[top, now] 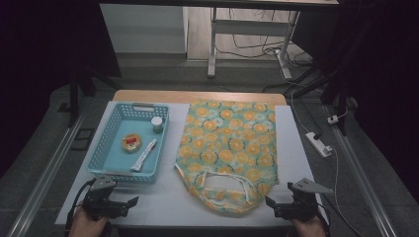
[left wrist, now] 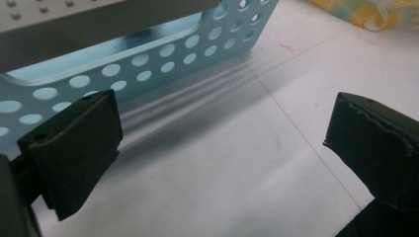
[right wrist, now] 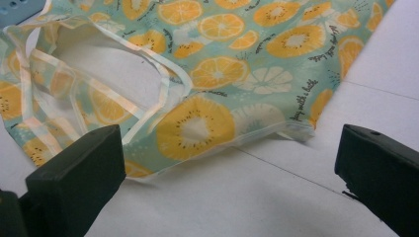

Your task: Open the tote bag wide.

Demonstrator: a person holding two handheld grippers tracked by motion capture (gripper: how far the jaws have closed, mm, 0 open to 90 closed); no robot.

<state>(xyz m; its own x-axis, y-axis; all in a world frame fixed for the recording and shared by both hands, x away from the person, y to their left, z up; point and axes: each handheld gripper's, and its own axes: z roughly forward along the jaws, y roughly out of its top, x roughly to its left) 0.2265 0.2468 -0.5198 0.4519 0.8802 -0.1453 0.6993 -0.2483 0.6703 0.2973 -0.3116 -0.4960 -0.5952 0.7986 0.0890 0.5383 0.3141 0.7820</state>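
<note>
Table: pale grey-white matte top, wooden edge at the far side

Thin fabric tote bag with orange-slice print on mint green: lies flat on the right half of the table, mouth and handles toward the person. Soft, limp, light by the look of it; likely to fold and drag rather than lift as one piece. Best hold probably the pale-trimmed handle loops or the hemmed mouth edge, where the cloth is doubled. In the right gripper view the near corner lies just ahead of the jaws

Light blue perforated plastic basket: left half of the table, just beside the bag. Rigid, round-holed walls, smooth floor. Its near wall sits close ahead of the left jaws

Left gripper: near edge of the table, in front of the basket, jaws spread wide, nothing between them

Right gripper: near edge, just beside the bag's lower right corner, jaws released and empty (pointing toward the handles)

Inside the basket, smallest last:
- long white sachet, flat, thin
- round flat packet, yellow with red label
- small white-capped jar, hard, upright
</note>
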